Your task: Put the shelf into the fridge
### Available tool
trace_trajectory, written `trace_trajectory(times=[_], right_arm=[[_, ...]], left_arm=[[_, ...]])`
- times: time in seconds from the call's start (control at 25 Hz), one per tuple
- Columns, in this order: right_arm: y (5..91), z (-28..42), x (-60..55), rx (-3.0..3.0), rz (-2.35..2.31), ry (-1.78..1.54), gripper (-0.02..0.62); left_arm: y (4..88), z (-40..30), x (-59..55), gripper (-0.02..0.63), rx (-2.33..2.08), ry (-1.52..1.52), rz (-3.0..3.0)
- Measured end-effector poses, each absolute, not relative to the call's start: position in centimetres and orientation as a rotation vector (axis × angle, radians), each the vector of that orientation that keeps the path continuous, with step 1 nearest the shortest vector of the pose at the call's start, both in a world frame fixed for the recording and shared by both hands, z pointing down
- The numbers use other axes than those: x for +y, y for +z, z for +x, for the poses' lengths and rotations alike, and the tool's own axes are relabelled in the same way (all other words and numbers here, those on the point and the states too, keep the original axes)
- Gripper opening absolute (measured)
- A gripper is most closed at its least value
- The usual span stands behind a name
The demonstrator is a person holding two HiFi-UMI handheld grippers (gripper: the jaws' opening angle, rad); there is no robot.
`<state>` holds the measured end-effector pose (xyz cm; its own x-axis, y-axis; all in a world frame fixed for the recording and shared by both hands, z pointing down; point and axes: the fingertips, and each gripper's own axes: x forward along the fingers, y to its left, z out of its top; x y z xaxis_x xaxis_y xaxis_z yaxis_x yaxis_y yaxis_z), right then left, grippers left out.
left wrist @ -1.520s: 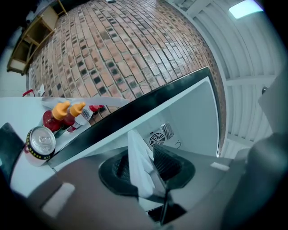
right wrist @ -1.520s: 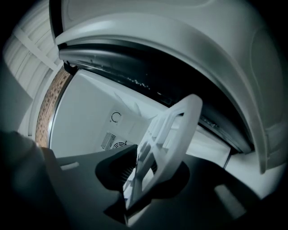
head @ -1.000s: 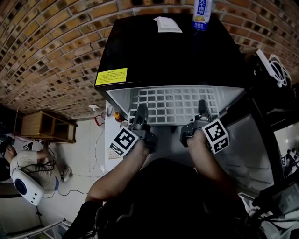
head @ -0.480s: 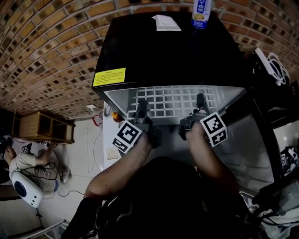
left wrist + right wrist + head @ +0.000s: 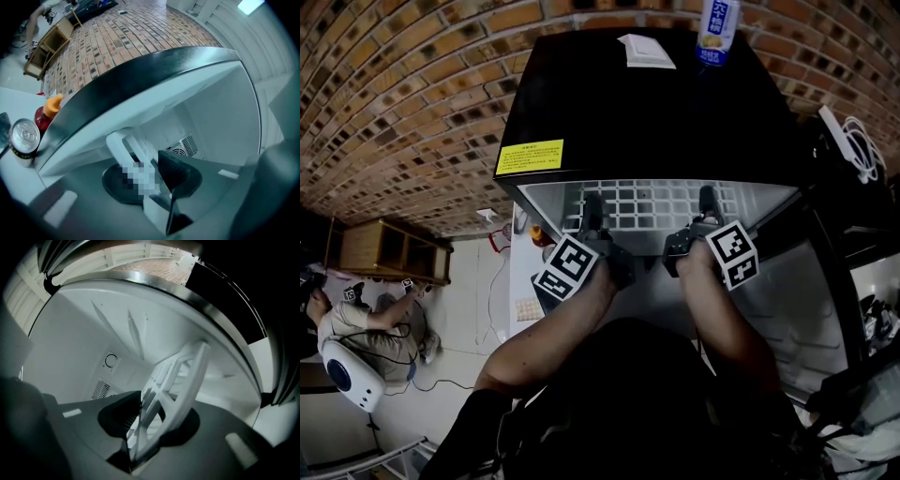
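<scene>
A black mini fridge (image 5: 647, 112) stands open below me. The white grid shelf (image 5: 647, 208) lies level, mostly inside the fridge's white cavity. My left gripper (image 5: 592, 208) is shut on the shelf's front edge at the left; in the left gripper view the shelf's white bar (image 5: 123, 140) runs between the jaws of the left gripper (image 5: 149, 169). My right gripper (image 5: 709, 202) is at the front edge on the right. Its jaws have just been opening. The shelf (image 5: 183, 376) still passes between the parted jaws of the right gripper (image 5: 145, 420).
A drink bottle (image 5: 718, 28) and a white card (image 5: 647, 52) sit on the fridge top. A soda can (image 5: 23, 138) and a red sauce bottle (image 5: 47, 112) stand to the left. A wooden rack (image 5: 389, 253) and a person (image 5: 347, 323) are on the floor at left.
Both grippers have pushed forward toward the fridge, and the shelf has slid deeper, so less of its grid shows in front of the opening.
</scene>
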<state>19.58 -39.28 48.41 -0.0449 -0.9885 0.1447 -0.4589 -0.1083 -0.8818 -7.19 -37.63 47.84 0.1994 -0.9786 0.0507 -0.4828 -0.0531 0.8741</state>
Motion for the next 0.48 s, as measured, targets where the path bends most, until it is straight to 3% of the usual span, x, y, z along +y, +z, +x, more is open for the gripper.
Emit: trace_trajectory(times=[0.48], right_arm=[[48.4,19.4,-41.3,1.57,-1.629,-1.069,0.129]], left_arm=[[47.7,-7.6,-39.3,0.089,-1.548,-0.743,1.699]])
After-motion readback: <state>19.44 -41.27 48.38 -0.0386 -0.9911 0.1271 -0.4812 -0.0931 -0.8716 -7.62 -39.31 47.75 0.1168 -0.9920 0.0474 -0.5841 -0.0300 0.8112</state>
